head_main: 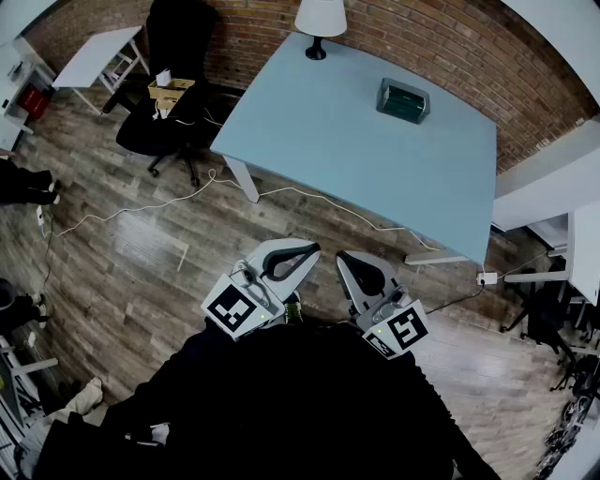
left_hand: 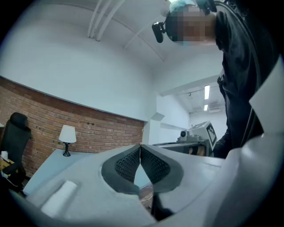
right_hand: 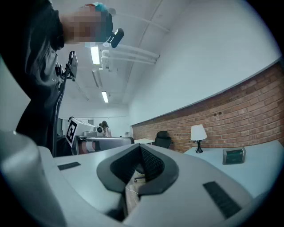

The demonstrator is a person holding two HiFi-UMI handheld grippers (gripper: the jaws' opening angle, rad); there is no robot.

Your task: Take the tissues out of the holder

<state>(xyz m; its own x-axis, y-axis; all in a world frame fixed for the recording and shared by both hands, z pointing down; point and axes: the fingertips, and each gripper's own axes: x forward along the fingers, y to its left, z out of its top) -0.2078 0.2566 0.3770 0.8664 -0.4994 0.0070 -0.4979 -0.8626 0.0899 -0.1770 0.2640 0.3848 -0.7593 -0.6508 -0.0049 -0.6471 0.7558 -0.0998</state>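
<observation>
**Both grippers shut and empty, well short of the tissue holder**

The grey left gripper (left_hand: 140,156) and the grey right gripper (right_hand: 140,160) are held side by side close to the person's body. Each has its ribbed black pads pressed together with nothing between them. Both hang over the floor off the near edge of the large pale-blue table (head_main: 319,141), so the reach has not begun.

The small dark-green, grey-rimmed tissue holder (head_main: 403,99) sits alone toward the table's far right part. It is too small from here to tell whether a tissue pokes out of the top.

To do this well, I'd step up to the table and part one pair of jaws before arriving. One gripper could steady the holder's side while the other pinches the tissue low and draws straight up, as the light holder would probably lift or slide.

A white-shaded lamp on a black base (head_main: 320,21) stands at the table's far edge, against the red brick wall (head_main: 450,37). To the table's left is a black office chair (head_main: 173,84). A white cable (head_main: 141,208) trails over the wood-plank floor (head_main: 131,272) beneath.
</observation>
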